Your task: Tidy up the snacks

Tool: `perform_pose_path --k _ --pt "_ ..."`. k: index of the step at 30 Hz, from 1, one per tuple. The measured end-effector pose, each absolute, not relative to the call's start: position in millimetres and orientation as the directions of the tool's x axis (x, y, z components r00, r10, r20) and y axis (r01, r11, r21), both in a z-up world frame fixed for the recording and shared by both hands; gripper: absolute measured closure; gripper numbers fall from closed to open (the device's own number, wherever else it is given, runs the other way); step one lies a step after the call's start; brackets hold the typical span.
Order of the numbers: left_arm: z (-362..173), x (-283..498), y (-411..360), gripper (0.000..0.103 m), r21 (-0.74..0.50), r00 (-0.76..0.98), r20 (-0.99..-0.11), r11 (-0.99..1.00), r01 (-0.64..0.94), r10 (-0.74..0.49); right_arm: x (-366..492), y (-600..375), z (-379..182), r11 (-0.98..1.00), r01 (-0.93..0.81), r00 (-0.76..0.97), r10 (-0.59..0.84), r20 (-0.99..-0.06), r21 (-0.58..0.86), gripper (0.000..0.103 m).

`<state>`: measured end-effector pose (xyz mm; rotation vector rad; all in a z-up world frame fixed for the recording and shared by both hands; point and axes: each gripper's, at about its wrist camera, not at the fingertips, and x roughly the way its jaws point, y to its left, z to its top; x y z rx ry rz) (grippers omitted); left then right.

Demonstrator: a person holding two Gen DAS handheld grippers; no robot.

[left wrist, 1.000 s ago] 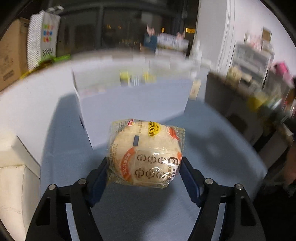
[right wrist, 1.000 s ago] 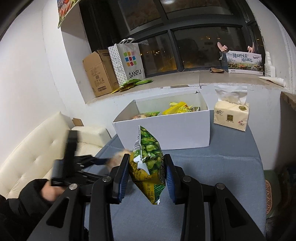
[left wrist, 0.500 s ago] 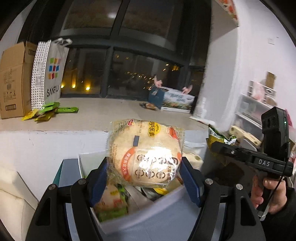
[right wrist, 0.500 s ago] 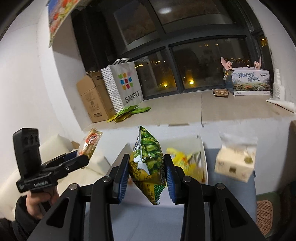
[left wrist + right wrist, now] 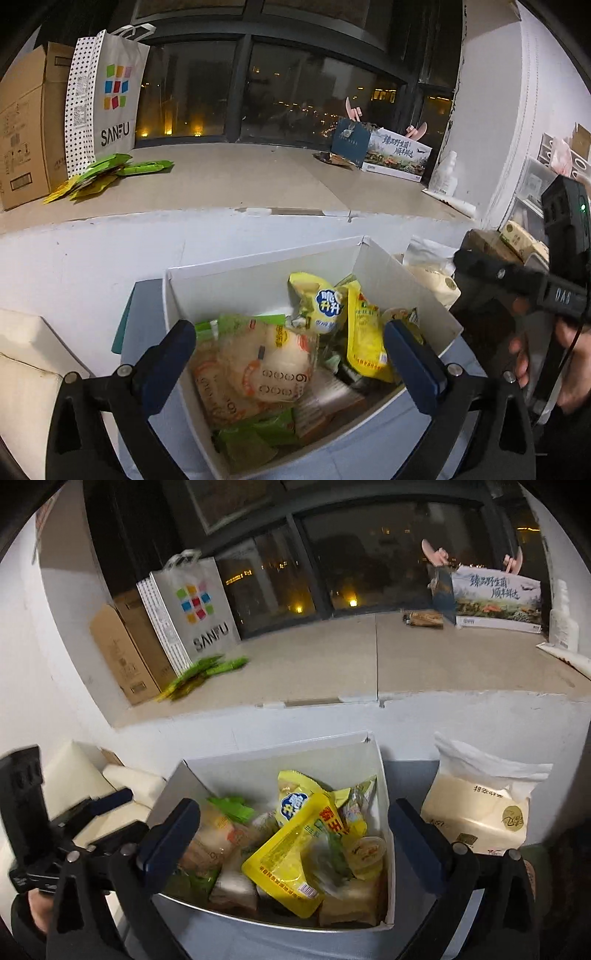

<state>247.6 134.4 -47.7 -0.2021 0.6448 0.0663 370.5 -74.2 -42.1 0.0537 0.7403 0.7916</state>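
A white cardboard box (image 5: 258, 273) (image 5: 273, 753) holds several snack packs. The round bread pack (image 5: 255, 365) lies in its left part, below my left gripper (image 5: 290, 354), which is open and empty above the box. My right gripper (image 5: 293, 834) is also open and empty above the box. A blurred green snack bag (image 5: 328, 860) lies among the packs beside a yellow pouch (image 5: 291, 860) and a yellow bag with a blue badge (image 5: 319, 302).
A tissue pack (image 5: 480, 812) stands right of the box on the blue table. A window ledge behind carries a SANFU bag (image 5: 107, 96), a cardboard box (image 5: 26, 122), green packets (image 5: 107, 173) and a printed carton (image 5: 495, 598). A cream sofa (image 5: 96, 786) is at the left.
Both grippers moved over the box and opened. The bread pack dropped from the left gripper into the box, and the green snack bag dropped from the right gripper.
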Motion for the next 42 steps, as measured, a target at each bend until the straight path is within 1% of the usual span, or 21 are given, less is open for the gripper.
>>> perform_pose_path --k 3,7,11,13,15,17,21,25,28,31,32,36,38,39,42 --pt "-33.5 220.5 132.5 0.0 -0.171 0.825 -0.566 0.978 -0.121 0.003 360.2 -86.6 -32.6 0.739 -0.61 0.516 0.644 -0.565 0.286 0.0" --pt "-9.1 178.4 116.6 0.0 -0.145 0.867 -0.498 0.984 -0.107 0.021 329.0 -104.1 -5.1 0.725 -0.639 0.554 0.666 -0.499 0.257 0.0" --pt "12.1 130.2 96.9 0.0 -0.129 0.905 -0.424 0.987 -0.094 0.031 269.4 -118.1 25.5 0.704 -0.695 0.606 0.682 -0.411 0.144 0.0" --pt "18.2 107.2 86.2 0.0 -0.114 0.915 -0.401 0.989 -0.094 0.041 239.7 -122.3 34.5 0.693 -0.716 0.618 0.684 -0.389 0.082 0.0" --pt "21.8 88.8 78.5 0.0 -0.108 0.921 -0.387 0.99 -0.095 0.046 208.1 -127.0 40.5 0.692 -0.722 0.64 0.677 -0.365 0.018 0.0" --pt "21.2 71.0 70.8 0.0 -0.107 0.919 -0.392 0.99 -0.092 0.043 184.5 -132.5 42.9 0.692 -0.722 0.653 0.671 -0.35 -0.021 0.0" --pt "13.7 45.6 58.8 0.0 -0.117 0.916 -0.4 0.99 -0.085 0.031 144.2 -148.7 41.2 0.686 -0.726 0.661 0.678 -0.32 -0.044 0.0" --pt "-4.6 28.6 55.2 0.0 -0.156 0.906 -0.424 0.985 -0.079 0.006 122.7 -159.9 29.3 0.677 -0.735 0.648 0.686 -0.33 -0.036 0.0" --pt "-29.6 23.5 56.2 0.0 -0.161 0.874 -0.486 0.982 -0.098 0.008 117.0 -167.6 9.0 0.696 -0.718 0.652 0.66 -0.374 -0.024 0.0" --pt "-43.7 16.3 60.3 0.0 -0.204 0.859 -0.512 0.972 -0.118 -0.003 119.0 -174.5 -15.9 0.71 -0.704 0.63 0.633 -0.449 0.014 0.0" --pt "-46.4 13.9 60.5 0.0 -0.21 0.854 -0.52 0.97 -0.124 -0.003 118.3 -177.6 -21.3 0.716 -0.698 0.629 0.629 -0.457 0.023 0.0" --pt "-44.8 7.7 55.1 0.0 -0.179 0.859 -0.511 0.975 -0.132 0.022 115.5 -184.3 -26.2 0.714 -0.697 0.62 0.644 -0.447 0.062 0.0" --pt "-40.6 2.4 49.7 0.0 -0.143 0.874 -0.485 0.982 -0.126 0.041 114.3 -185.5 -26.2 0.708 -0.703 0.613 0.654 -0.443 0.073 0.0" --pt "-38.1 0.1 47.0 0.0 -0.127 0.883 -0.467 0.984 -0.123 0.049 113.9 -185.4 -26.1 0.709 -0.702 0.614 0.652 -0.444 0.07 0.0" --pt "-36.5 -2.2 39.9 0.0 -0.092 0.886 -0.456 0.985 -0.146 0.089 111.4 -182.7 -25.0 0.717 -0.696 0.63 0.638 -0.442 0.043 0.0"
